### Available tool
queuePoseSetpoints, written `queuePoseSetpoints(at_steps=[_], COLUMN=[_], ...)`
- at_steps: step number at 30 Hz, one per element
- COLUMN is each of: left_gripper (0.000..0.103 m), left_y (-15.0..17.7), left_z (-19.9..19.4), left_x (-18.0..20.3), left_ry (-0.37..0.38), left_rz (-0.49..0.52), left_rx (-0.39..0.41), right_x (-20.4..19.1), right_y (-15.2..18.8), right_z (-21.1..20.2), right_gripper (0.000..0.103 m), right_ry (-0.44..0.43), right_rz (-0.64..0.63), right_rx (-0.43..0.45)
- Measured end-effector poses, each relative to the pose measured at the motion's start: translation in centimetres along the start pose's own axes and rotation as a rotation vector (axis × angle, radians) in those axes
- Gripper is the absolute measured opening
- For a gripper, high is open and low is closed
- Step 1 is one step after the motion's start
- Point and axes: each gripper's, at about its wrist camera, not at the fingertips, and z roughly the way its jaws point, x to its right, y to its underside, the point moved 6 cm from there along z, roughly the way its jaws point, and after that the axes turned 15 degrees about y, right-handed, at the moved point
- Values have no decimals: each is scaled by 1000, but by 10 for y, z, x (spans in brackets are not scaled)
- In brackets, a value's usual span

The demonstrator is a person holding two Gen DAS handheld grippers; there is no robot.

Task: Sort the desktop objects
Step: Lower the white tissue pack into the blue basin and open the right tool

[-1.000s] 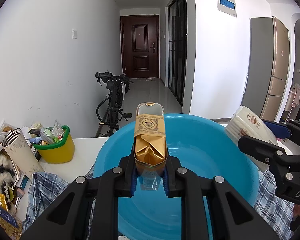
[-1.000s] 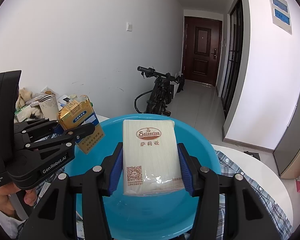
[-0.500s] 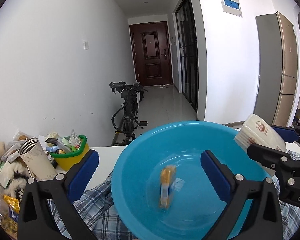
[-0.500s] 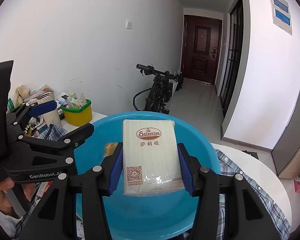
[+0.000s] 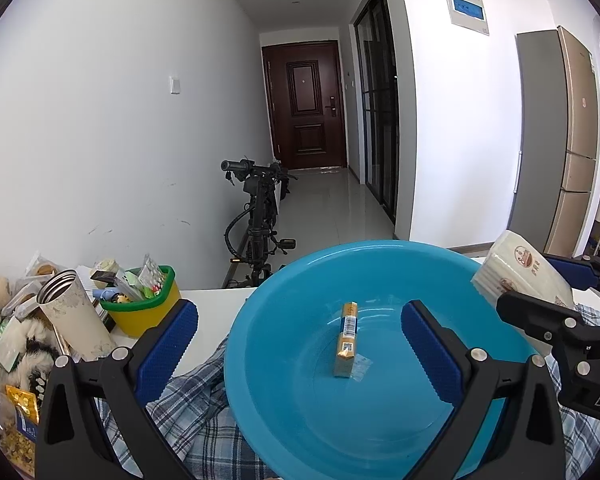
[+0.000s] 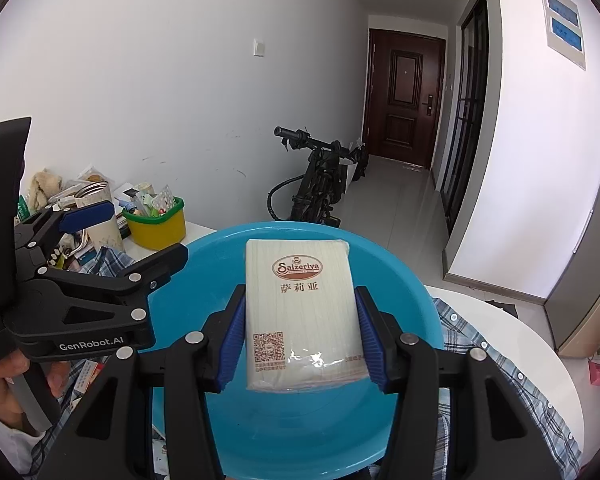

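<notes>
A gold cigarette-style box (image 5: 347, 340) lies on the bottom of the blue plastic basin (image 5: 284, 400). My left gripper (image 5: 300, 332) is open and empty above the basin's near side. My right gripper (image 6: 300, 336) is shut on a white Saizeriya tissue pack (image 6: 302, 312) and holds it above the basin (image 6: 300, 432). The tissue pack also shows at the right in the left wrist view (image 5: 520, 276). The left gripper shows at the left in the right wrist view (image 6: 100, 280).
The basin rests on a plaid shirt (image 5: 188, 420) on a white table (image 6: 532, 360). At the left stand a yellow and green bin of small items (image 5: 146, 300), a metal cup (image 5: 72, 312) and cluttered packets. A bike (image 5: 260, 216) stands beyond the table.
My left gripper opened and let go of the gold box, which fell into the basin and now lies still. The right gripper kept holding the tissue pack.
</notes>
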Motion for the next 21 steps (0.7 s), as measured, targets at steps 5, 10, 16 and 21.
queuePoseSetpoints(at_steps=[5,10,16,21], left_gripper=[103,103,103,103], left_y=[0,-1,-1,-2], left_z=[0,0,-1,-3], left_x=[2,5,7,11], left_ry=[13,24,25,31], left_rz=[1,-2,-7,-14], left_rx=[-4,-6,-6,-10], right_x=[1,2,4,6], right_y=[0,0,0,0], right_z=[0,-1,-1,-2], right_gripper=[50,50,50,50], right_ry=[2,1,-2,-4], right_rz=[0,0,0,-3], right_rx=[-1,0,-1,-3])
